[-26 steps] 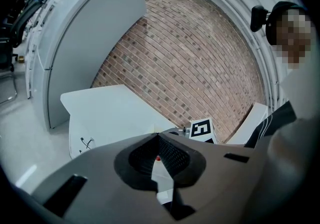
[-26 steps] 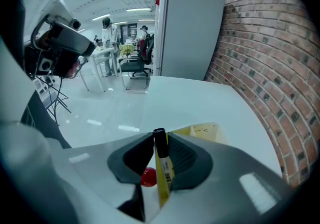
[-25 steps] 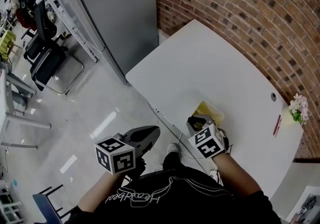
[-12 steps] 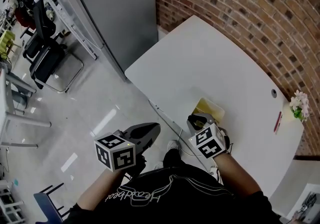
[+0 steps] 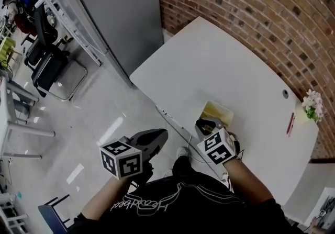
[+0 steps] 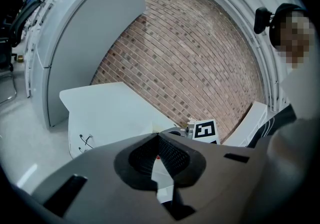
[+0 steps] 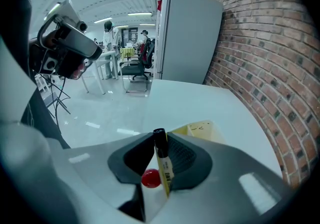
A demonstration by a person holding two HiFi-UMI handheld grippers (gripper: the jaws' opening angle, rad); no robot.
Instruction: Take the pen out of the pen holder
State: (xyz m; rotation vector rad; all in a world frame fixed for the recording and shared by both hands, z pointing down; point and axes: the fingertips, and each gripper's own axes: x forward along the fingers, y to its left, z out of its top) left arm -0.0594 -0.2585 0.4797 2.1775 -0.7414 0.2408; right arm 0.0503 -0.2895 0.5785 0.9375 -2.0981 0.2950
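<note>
My right gripper [image 7: 160, 140] is shut on a pen [image 7: 163, 162] with a black cap and a yellow barrel, which stands upright between the jaws. A red round tip [image 7: 151, 179] shows just below it. The yellow pen holder [image 7: 200, 129] lies right behind the jaws. In the head view this gripper [image 5: 205, 125] hangs over the near side of the pen holder [image 5: 220, 112] on the white table [image 5: 220, 65]; the pen is hidden there. My left gripper [image 5: 161, 135] is held off the table over the floor, shut and empty [image 6: 156, 137].
A red pen [image 5: 290, 123] lies near the table's right end beside a small pot of flowers [image 5: 312, 106]. A cable hole [image 5: 285, 93] sits by the brick wall. A grey cabinet [image 5: 120, 13] and office chairs [image 5: 49, 65] stand to the left.
</note>
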